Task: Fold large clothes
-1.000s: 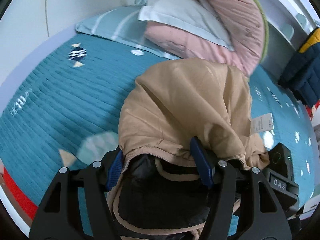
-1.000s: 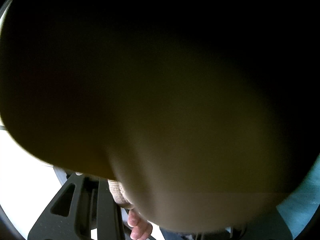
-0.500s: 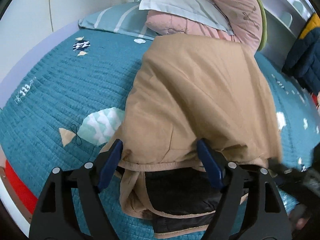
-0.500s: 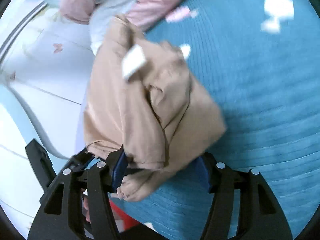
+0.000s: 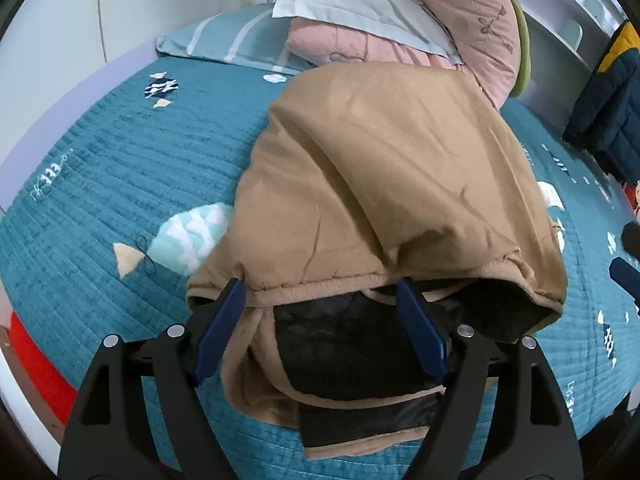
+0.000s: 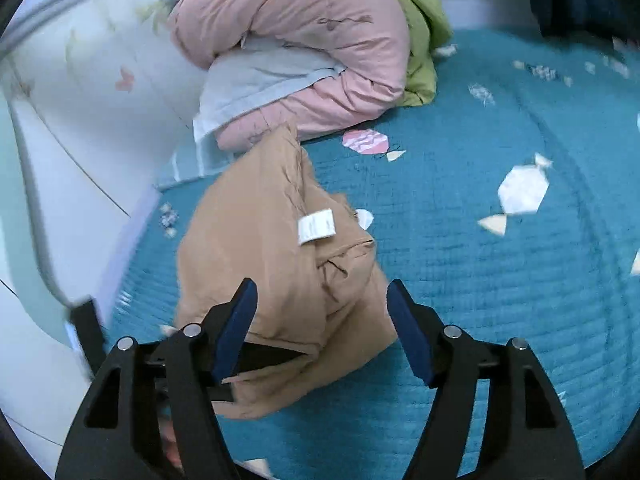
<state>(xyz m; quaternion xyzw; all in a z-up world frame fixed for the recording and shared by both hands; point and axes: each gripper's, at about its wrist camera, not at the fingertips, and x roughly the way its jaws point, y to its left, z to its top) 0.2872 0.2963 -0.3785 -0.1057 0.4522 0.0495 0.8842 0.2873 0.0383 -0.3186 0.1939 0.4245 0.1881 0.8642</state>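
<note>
A tan jacket (image 5: 392, 184) with black lining lies folded in a bundle on the teal bedspread (image 5: 120, 176). My left gripper (image 5: 320, 312) is open, its blue pads either side of the jacket's ribbed hem, not clamped on it. In the right wrist view the same jacket (image 6: 272, 280) shows a white care label (image 6: 317, 225). My right gripper (image 6: 322, 312) is open and empty, hovering over the jacket's near corner.
A rolled pink and green duvet (image 6: 320, 48) and pillows (image 5: 352, 4) lie at the head of the bed. A navy and yellow coat (image 5: 608, 96) hangs at the right. A white wall (image 6: 60, 160) borders the bed's left side.
Both grippers have let go of the jacket and drawn back. The jacket has dropped and settled flat on the bed. The right view, covered by cloth before, is clear now.
</note>
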